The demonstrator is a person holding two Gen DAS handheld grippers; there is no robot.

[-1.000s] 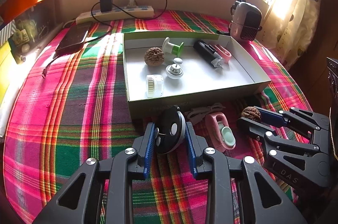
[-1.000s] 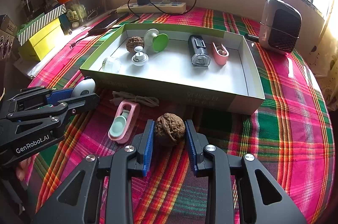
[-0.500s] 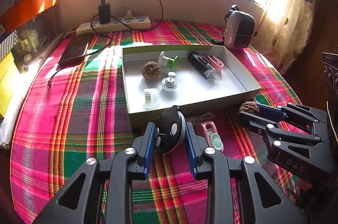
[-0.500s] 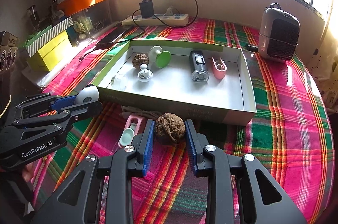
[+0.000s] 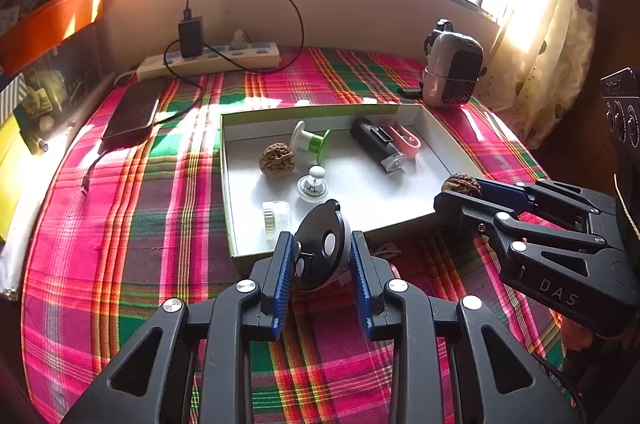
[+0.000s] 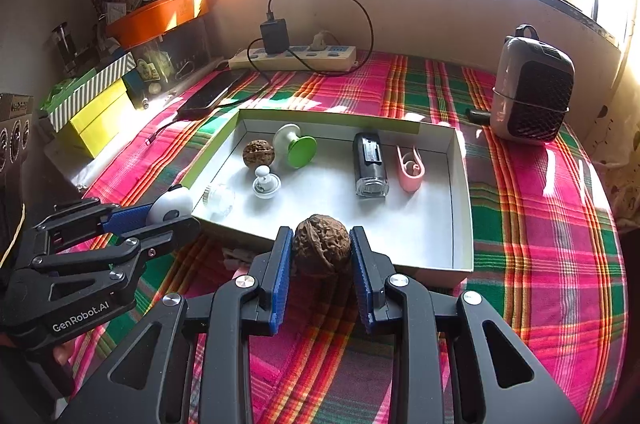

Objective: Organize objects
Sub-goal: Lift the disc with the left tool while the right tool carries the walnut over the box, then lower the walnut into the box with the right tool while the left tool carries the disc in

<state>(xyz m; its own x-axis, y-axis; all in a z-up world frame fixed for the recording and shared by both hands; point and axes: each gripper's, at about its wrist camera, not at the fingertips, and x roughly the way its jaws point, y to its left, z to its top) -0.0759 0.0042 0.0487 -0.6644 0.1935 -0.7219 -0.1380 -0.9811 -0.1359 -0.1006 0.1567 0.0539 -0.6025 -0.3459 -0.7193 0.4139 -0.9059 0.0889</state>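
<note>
1. Right wrist view: a walnut point(image 6: 321, 250) is clamped in the right gripper point(image 6: 321, 266) at lower centre, above the box point(image 6: 460, 260) rim.
2. Left wrist view: a disc point(image 5: 320, 250) is gripped by the left gripper point(image 5: 322, 266), lower centre; either rounded piece could be squeezed out sideways.

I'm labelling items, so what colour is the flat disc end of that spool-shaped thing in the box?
Green, on a white stem. The right wrist view shows it best.
</note>
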